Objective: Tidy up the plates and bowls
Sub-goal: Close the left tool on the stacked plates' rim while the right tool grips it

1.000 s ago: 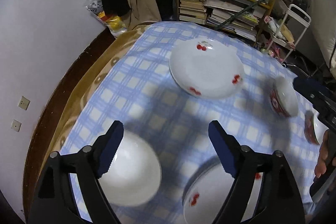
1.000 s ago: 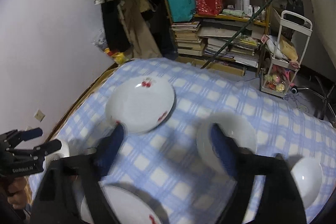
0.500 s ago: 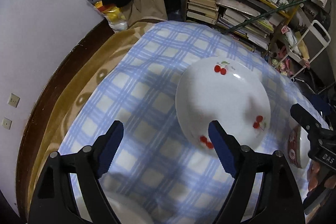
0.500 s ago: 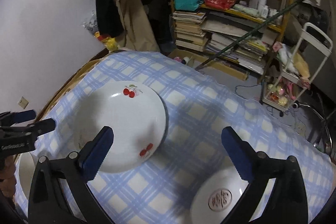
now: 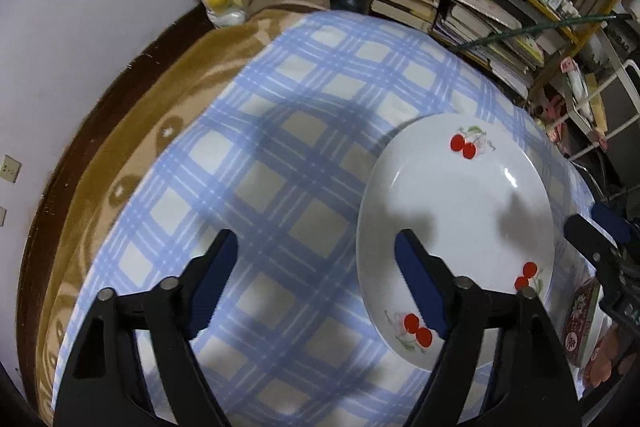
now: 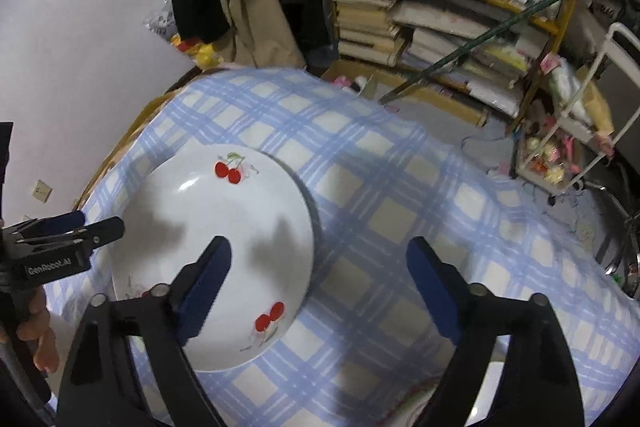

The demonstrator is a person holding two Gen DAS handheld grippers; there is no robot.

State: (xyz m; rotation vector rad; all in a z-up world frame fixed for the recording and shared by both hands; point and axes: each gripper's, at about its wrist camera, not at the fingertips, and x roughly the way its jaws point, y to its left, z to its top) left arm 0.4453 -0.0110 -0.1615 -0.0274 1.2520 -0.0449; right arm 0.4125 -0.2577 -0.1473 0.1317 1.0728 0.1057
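A: Jaws first — how do they stand?

B: Left gripper [image 5: 316,283] is closing, jaws wide, only checked tablecloth [image 5: 280,155] between them; its right finger overlaps the near-left rim of the cherry plate [image 5: 472,211], contact unclear. Right gripper [image 6: 320,283] is closing too, jaws wide, gripping nothing; the plate's right edge lies between them.

A: Where is the plate?

B: Flat on the table, toward its far left part, between the 2 grippers.

A: Beyond that?

B: A red-patterned bowl [image 5: 580,323] at the left view's right edge, then a cluttered bookshelf [image 6: 440,7].
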